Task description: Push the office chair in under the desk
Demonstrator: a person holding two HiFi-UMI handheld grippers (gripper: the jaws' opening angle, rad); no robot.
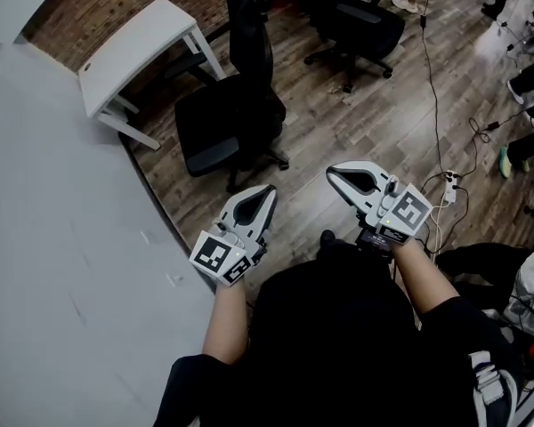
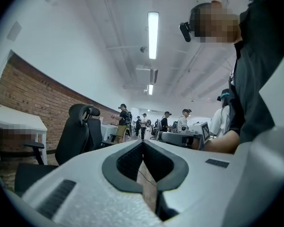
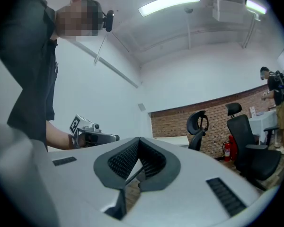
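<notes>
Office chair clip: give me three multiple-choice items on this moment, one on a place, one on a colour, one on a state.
1. Where does the office chair stand relative to the desk?
A. Tucked under it. B. Beside it, not under. C. Tipped over against it.
2. What colour is the desk top?
A. White. B. Black. C. Brown.
3. How do the jaws of the left gripper and right gripper stand?
A. Both wide apart. B. Shut on the chair. C. Both together, empty.

1 B: its seat shows whole beside the desk.
2 A: plain white in the head view.
3 C: each gripper view shows the jaws meeting on nothing.
</notes>
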